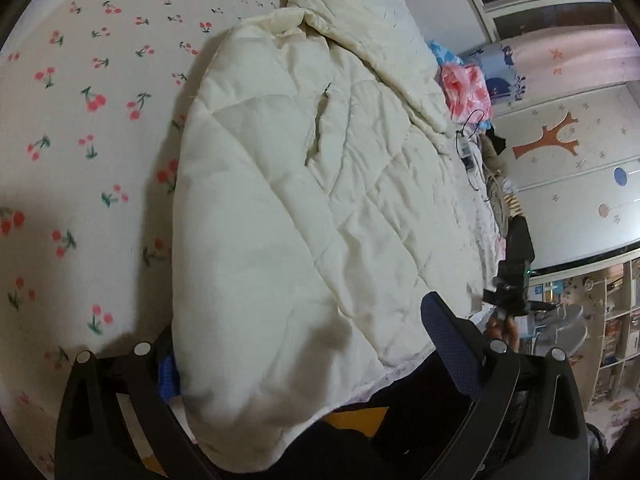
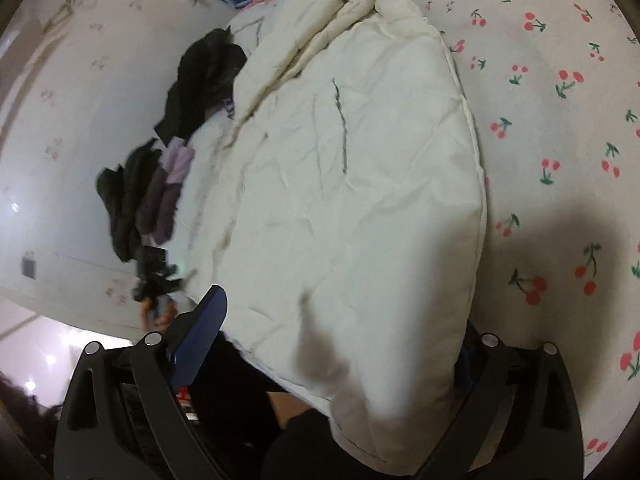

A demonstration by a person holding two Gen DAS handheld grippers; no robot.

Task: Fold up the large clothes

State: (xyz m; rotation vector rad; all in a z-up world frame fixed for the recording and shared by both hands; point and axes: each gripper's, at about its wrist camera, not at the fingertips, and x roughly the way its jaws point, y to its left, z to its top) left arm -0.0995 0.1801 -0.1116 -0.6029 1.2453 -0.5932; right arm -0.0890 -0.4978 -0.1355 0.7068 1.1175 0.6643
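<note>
A large cream padded coat (image 1: pixel 304 184) lies folded on the cherry-print bed sheet (image 1: pixel 80 120). My left gripper (image 1: pixel 304 344) has its jaws wide apart around the coat's near edge; the right blue finger (image 1: pixel 448 340) lies on top of the fabric, and the left one is mostly hidden under it. In the right wrist view the same coat (image 2: pixel 352 184) fills the middle. My right gripper (image 2: pixel 340 344) also straddles the coat's near end, its left blue finger (image 2: pixel 200 332) showing and its right one hidden beside the coat. The other gripper shows small in each view.
Dark and purple clothes (image 2: pixel 160 168) are piled beside the coat against the wall. A pink and blue cloth (image 1: pixel 468 88) and a tag with cord (image 1: pixel 466 148) lie at the bed's far side. A decorated wardrobe (image 1: pixel 580 140) and shelves (image 1: pixel 608 312) stand beyond.
</note>
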